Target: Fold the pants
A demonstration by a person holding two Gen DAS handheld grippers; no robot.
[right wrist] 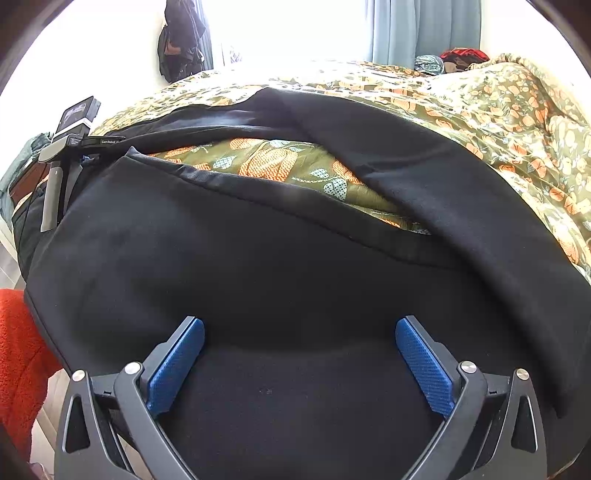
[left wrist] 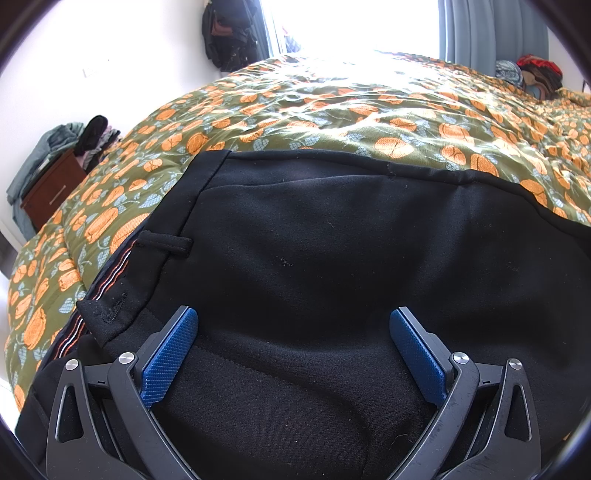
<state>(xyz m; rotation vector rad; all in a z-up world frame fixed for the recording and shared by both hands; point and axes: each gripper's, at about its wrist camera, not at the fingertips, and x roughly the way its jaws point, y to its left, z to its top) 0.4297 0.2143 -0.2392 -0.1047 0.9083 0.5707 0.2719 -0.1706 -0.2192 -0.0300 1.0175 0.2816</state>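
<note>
Black pants [left wrist: 332, 258] lie spread across a bed covered by a pumpkin-print quilt [left wrist: 332, 110], laid flat there so the cloth can be folded on a broad, soft surface. At the waist end, the left gripper [left wrist: 293, 328] hangs just above the fabric with its blue pads [left wrist: 170, 354] spread wide, released and holding nothing; the waistband, with its belt loop [left wrist: 166, 245] and striped inner lining, lies just to its left, near the bed's edge. Further along the garment, the right gripper [right wrist: 299, 336] is likewise released and empty, poised over the nearer leg [right wrist: 221, 277]. The far leg [right wrist: 443, 177] lies angled away from it, leaving a wedge of quilt showing between the two, which suggests the legs have yet to be laid one over the other. The left gripper's body shows at the left edge of the right wrist view, so the two tools are stationed at opposite ends of the pants, likely to lift both ends together. Clothes are heaped on a wooden nightstand [left wrist: 51, 188] beside the bed, and curtains [right wrist: 424, 29] frame a bright window beyond.
</note>
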